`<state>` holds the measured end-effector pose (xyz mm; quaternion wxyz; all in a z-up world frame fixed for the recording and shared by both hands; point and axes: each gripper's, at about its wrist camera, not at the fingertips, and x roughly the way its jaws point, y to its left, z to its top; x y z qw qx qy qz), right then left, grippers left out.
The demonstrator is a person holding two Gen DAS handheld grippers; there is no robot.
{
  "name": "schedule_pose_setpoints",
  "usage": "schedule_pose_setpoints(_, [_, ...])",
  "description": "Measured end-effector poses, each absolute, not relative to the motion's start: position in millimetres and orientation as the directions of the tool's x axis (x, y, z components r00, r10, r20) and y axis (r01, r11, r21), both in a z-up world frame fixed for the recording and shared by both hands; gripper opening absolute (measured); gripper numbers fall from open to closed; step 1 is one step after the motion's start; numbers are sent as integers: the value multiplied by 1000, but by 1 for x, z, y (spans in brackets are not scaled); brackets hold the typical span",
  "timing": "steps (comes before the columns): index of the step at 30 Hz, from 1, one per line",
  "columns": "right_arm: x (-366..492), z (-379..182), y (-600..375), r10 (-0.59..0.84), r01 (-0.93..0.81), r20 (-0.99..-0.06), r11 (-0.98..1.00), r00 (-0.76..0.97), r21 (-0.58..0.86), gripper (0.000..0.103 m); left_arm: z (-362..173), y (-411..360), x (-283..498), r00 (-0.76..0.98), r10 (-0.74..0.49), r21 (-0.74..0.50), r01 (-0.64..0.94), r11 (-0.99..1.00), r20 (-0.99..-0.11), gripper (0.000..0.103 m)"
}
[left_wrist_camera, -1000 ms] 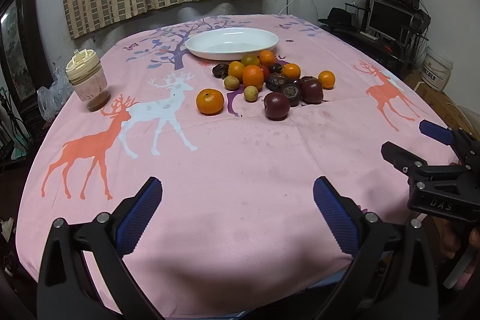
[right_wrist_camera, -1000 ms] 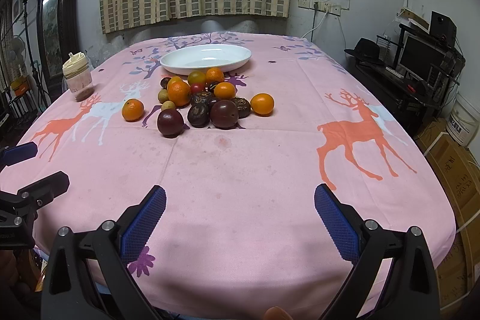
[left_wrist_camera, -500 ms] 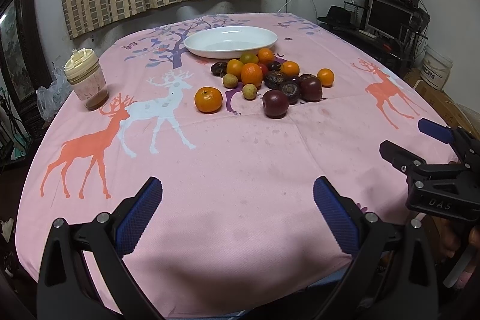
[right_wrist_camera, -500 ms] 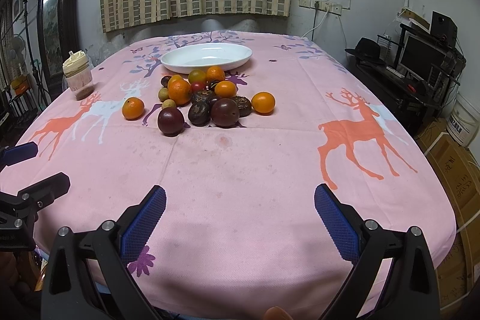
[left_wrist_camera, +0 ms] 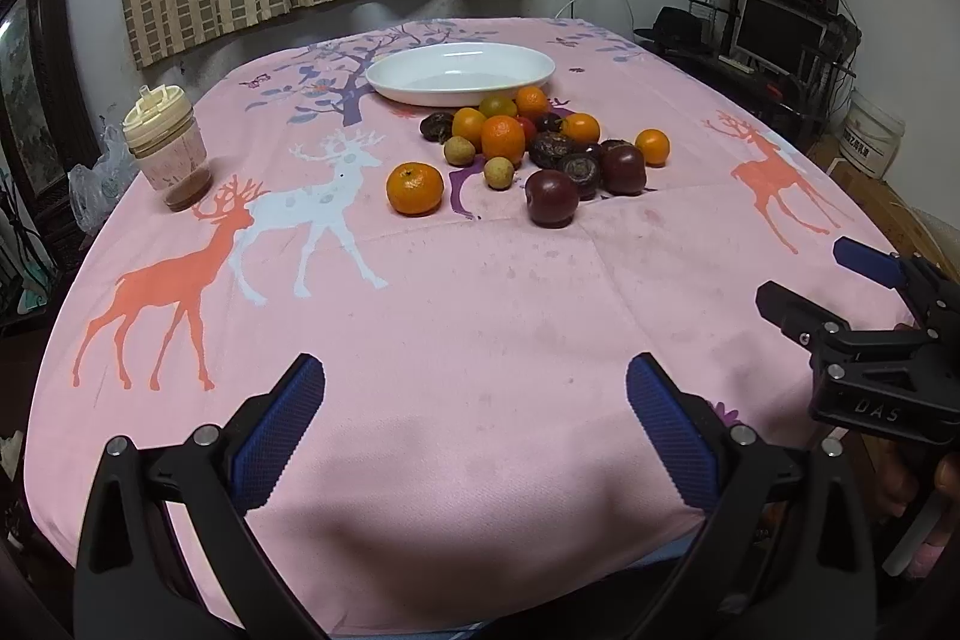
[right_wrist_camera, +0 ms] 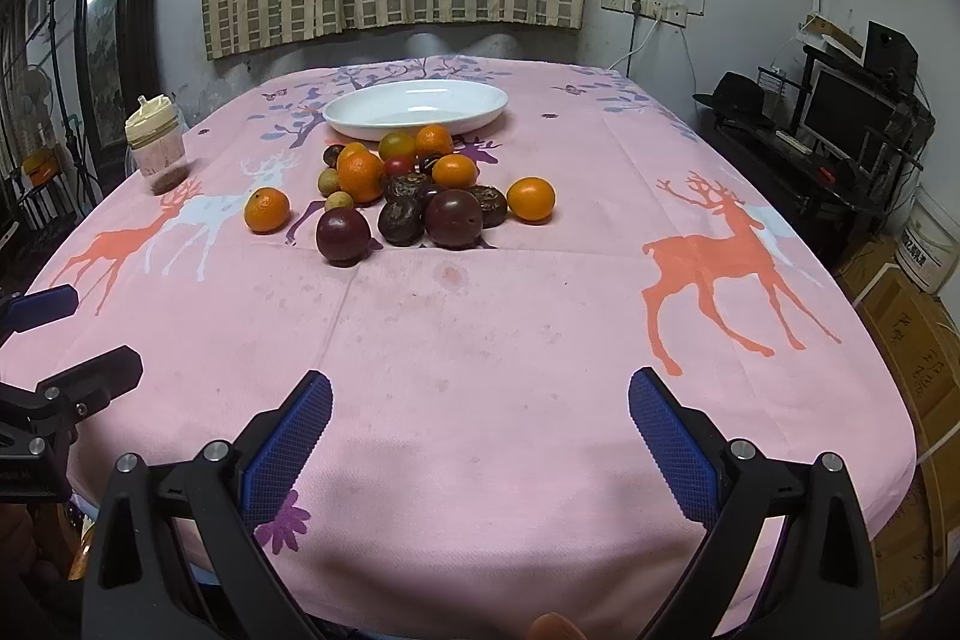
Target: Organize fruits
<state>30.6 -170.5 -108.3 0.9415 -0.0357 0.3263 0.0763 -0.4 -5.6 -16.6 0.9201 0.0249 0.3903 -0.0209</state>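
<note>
A pile of fruit (left_wrist_camera: 540, 142) (right_wrist_camera: 414, 187) lies mid-table: oranges, dark purple passion fruits and small tan longans. One orange (left_wrist_camera: 414, 188) (right_wrist_camera: 266, 210) sits apart on the left, and a purple fruit (left_wrist_camera: 552, 198) (right_wrist_camera: 342, 236) is nearest me. Behind the pile stands an empty white oval plate (left_wrist_camera: 461, 73) (right_wrist_camera: 415, 108). My left gripper (left_wrist_camera: 474, 424) hangs open over the table's near edge, holding nothing. My right gripper (right_wrist_camera: 480, 436) is open too and empty, well short of the fruit. Each gripper shows at the other view's side: the right one (left_wrist_camera: 840, 280), the left one (right_wrist_camera: 72, 334).
The table wears a pink cloth with deer prints (left_wrist_camera: 480, 316). A lidded jar (left_wrist_camera: 165, 154) (right_wrist_camera: 157, 151) stands at the left edge. To the right are a desk with a monitor (right_wrist_camera: 840, 112), a white bucket (left_wrist_camera: 870, 139) and cardboard boxes (right_wrist_camera: 912, 340).
Both grippers have stayed open and almost still. The left wrist view has shifted slightly, so the fruit sits a touch higher in the frame.
</note>
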Motion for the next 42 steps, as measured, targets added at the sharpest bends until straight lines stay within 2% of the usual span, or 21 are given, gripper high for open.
schedule_pose_setpoints(10, [42,-116,-169,118,-181,-629,983,768,-37,99,-34,1,16,646,-69,-31,70,997,-760,98])
schedule_pose_setpoints(14, [42,-116,-169,204,-226,-590,973,781,38,99,-46,10,27,606,-141,-97,104,990,-783,98])
schedule_pose_setpoints(18, [50,-114,-164,319,-307,-574,944,754,121,99,-47,27,34,641,-191,-165,101,981,-744,98])
schedule_pose_setpoints(21, [62,-109,-149,316,-334,-591,939,742,82,99,-45,39,41,653,-218,-198,106,975,-725,98])
schedule_pose_setpoints(24, [79,-104,-130,309,-360,-622,932,719,47,99,-45,50,52,652,-174,-150,93,984,-738,98])
schedule_pose_setpoints(26, [93,-101,-115,336,-390,-630,919,700,56,93,-47,62,67,626,-119,-108,55,993,-771,98])
schedule_pose_setpoints(28, [111,-102,-100,344,-414,-667,908,661,59,75,-46,76,80,618,-94,-97,29,995,-781,98])
schedule_pose_setpoints(30, [127,-105,-88,353,-427,-700,901,621,75,68,-42,90,90,629,-77,-92,9,996,-774,98])
schedule_pose_setpoints(32, [140,-111,-81,335,-418,-731,905,595,75,67,-39,100,99,641,-73,-86,11,996,-764,98])
schedule_pose_setpoints(34, [152,-116,-77,332,-407,-751,909,571,92,61,-37,105,108,640,-87,-75,46,996,-763,99])
schedule_pose_setpoints(39, [174,-128,-71,336,-387,-789,912,515,136,55,-40,98,131,639,-78,24,148,989,-765,97])
schedule_pose_setpoints(41, [177,-128,-69,331,-384,-788,914,518,131,55,-43,93,143,632,-93,40,193,980,-769,90])
schedule_pose_setpoints(42, [180,-129,-67,329,-384,-789,914,519,128,55,-45,91,150,618,-109,36,218,975,-778,81])
